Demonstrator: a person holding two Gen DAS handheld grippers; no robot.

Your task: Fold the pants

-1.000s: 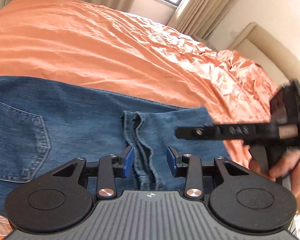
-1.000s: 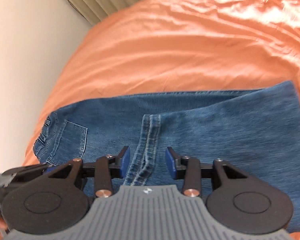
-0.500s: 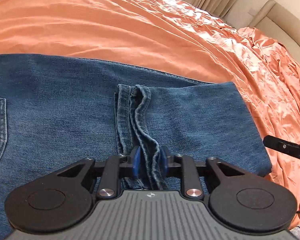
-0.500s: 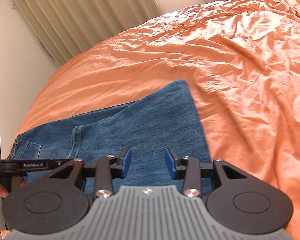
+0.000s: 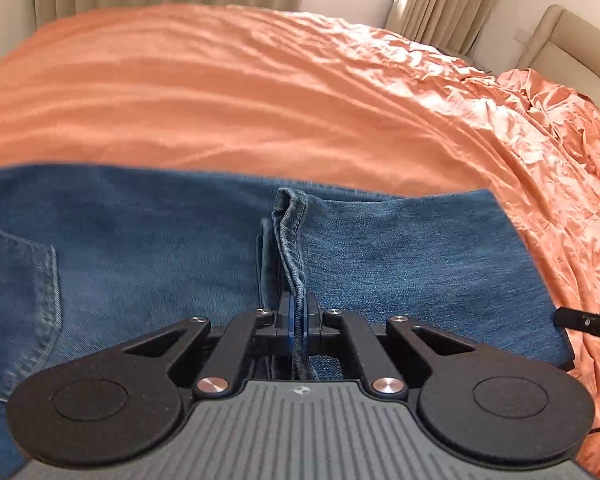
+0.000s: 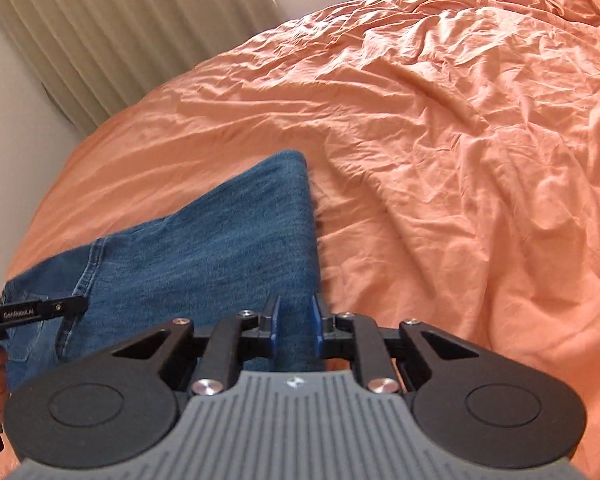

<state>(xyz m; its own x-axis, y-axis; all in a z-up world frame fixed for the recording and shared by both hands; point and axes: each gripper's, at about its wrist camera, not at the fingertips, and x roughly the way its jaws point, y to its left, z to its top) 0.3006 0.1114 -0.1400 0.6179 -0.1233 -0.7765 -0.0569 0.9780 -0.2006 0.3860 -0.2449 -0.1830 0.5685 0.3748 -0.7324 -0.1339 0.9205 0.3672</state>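
Two handheld grippers work on blue denim pants (image 5: 140, 264) lying folded across the near part of an orange bedsheet (image 5: 260, 100). Our left gripper (image 5: 298, 312) has its blue pads pressed tight together on a raised hem ridge of the pants, near the middle of the fabric. Our right gripper (image 6: 296, 320) has just been closing; its jaws stand narrowly apart with the folded right edge of the pants between them, and we cannot tell whether the pads press on the cloth. Beige curtains (image 6: 120, 32) hang beyond the far side of the bed.
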